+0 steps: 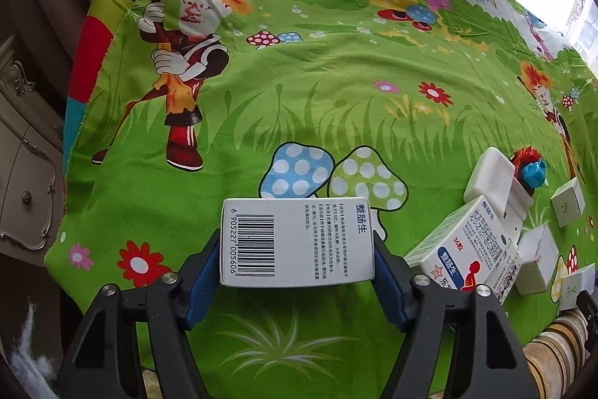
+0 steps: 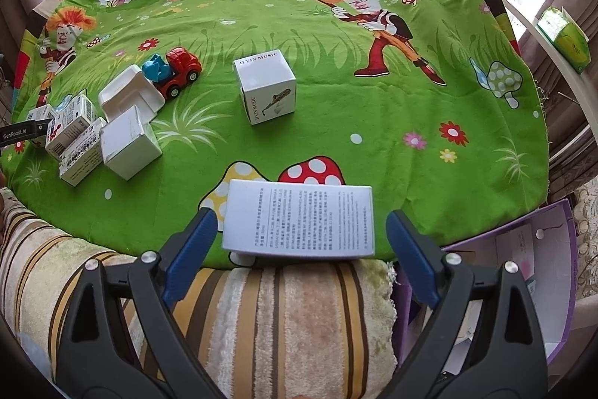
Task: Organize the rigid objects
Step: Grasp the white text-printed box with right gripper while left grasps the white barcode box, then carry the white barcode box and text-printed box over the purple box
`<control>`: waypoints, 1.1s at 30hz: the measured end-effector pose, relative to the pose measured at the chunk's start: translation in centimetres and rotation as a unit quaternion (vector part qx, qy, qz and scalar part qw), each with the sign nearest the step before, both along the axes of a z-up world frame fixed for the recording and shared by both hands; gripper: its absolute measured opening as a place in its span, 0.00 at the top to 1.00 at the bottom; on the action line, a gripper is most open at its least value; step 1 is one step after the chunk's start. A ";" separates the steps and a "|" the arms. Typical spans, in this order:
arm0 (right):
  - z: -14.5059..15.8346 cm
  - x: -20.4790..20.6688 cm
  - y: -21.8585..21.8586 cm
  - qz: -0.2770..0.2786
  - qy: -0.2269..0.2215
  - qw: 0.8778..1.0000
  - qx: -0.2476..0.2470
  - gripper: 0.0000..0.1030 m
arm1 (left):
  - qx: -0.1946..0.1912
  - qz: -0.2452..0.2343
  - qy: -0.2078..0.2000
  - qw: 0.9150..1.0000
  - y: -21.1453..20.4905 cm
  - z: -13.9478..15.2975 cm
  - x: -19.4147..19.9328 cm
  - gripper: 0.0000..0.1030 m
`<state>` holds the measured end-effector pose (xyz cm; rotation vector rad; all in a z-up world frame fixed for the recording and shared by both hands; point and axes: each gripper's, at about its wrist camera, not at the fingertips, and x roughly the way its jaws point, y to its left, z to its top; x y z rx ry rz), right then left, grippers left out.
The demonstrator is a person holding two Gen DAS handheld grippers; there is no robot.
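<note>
Barcoded box (image 1: 297, 242) clamped by left gripper (image 1: 297, 249) (tilted downward), right gripper (image 2: 301, 242) released.

Right claw (image 2: 299, 230) open around white box (image 2: 299, 217).

Both cameras ride close above the green cartoon cloth (image 1: 336, 81) on the table, each looking steeply down past its own jaws toward the curtained window, the left from the left end, the right from the right, sharing the toy truck (image 2: 179, 68) and the clustered boxes (image 1: 467, 249).
</note>
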<state>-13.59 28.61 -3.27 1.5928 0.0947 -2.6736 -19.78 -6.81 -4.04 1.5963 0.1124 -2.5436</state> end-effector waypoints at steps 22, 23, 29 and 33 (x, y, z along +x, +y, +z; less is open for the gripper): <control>1.0 1.3 0.8 -0.013 0.039 0.999 -0.007 0.16 | 0.021 -0.011 0.090 0.996 3.4 5.2 5.6 0.31; 1.2 1.5 0.9 -0.013 0.043 0.999 -0.008 0.16 | 0.025 -0.016 0.091 0.995 4.0 5.3 5.9 0.31; 2.3 3.3 2.1 -0.021 0.057 0.998 -0.019 0.16 | 0.044 -0.055 0.096 0.993 8.0 6.1 7.3 0.31; 2.8 4.9 4.1 -0.039 0.061 0.997 -0.039 0.16 | 0.051 -0.083 0.097 0.990 10.6 6.7 8.1 0.31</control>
